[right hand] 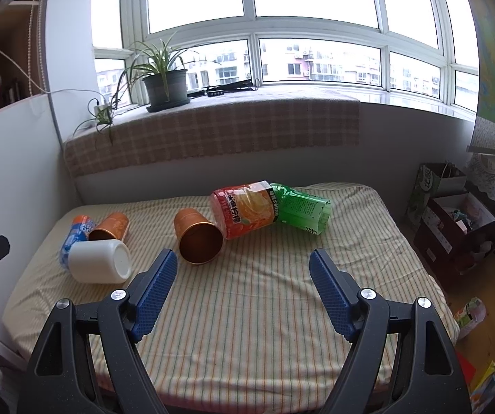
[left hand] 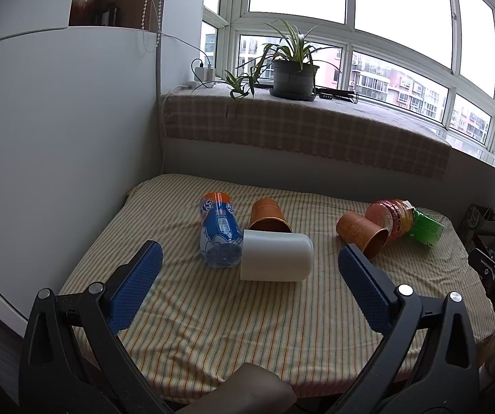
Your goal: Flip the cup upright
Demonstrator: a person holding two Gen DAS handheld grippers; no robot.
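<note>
Cups (left hand: pixel 276 257) lie toppled; both grippers (left hand: pixel 250 269) (right hand: pixel 243 276) gape.

Striped cloth (right hand: pixel 247 310) spread over a low surface. Blue soda bottle (left hand: pixel 218 231) lying on its side at the left; orange-labelled bottle (right hand: pixel 245 208) and green bottle (right hand: pixel 301 208) lying together at the far right, touching. Behind, checked cloth (right hand: pixel 213 134) draped over the window sill, bearing a potted plant (left hand: pixel 292 69) and chargers (left hand: pixel 204 72).
</note>
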